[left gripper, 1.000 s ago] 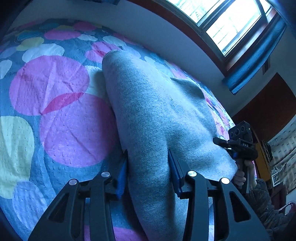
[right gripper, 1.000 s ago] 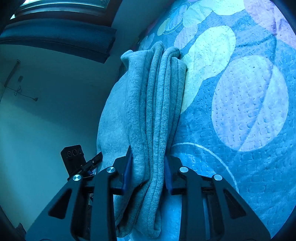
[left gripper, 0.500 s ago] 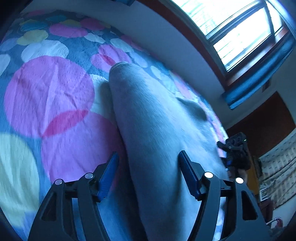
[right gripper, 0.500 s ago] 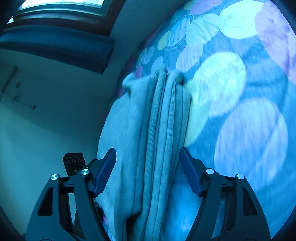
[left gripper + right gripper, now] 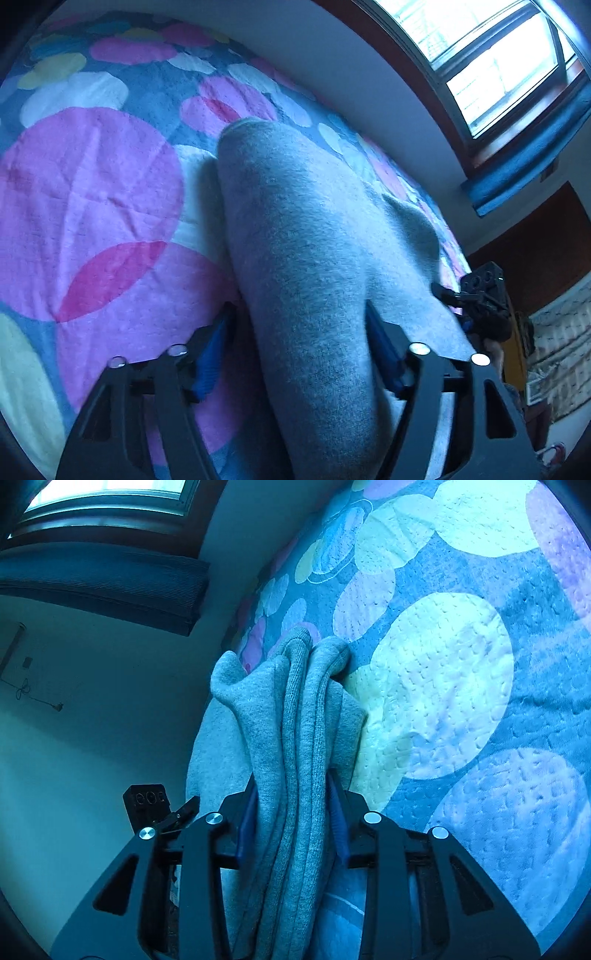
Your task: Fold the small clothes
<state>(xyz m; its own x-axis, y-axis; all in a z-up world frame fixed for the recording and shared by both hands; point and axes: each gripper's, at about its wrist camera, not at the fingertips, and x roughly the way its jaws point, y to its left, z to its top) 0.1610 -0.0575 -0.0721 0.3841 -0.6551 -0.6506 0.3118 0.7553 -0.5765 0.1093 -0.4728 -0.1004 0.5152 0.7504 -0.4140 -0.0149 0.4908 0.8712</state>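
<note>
A grey knit garment [image 5: 314,236] lies folded in a long thick bundle on the bed. My left gripper [image 5: 299,332] straddles its near end with the jaws wide apart; the cloth bulges between the blue pads [image 5: 210,347]. In the right wrist view the garment [image 5: 295,738] shows several stacked layers, and my right gripper [image 5: 291,823] is shut on those layers, pads pressed against both sides. The right gripper also shows at the right edge of the left wrist view [image 5: 480,299], and the left gripper shows at the lower left of the right wrist view [image 5: 162,812].
The bed has a blue quilt with big pink, yellow and white circles [image 5: 92,206], also in the right wrist view [image 5: 461,686]. A white wall and a window with a blue blind [image 5: 524,155] run behind the bed. Dark furniture stands at the far right.
Both grippers opened half a second ago. The right gripper has since closed again on the stacked layers. The left gripper stays open around the garment's end and has dropped lower.
</note>
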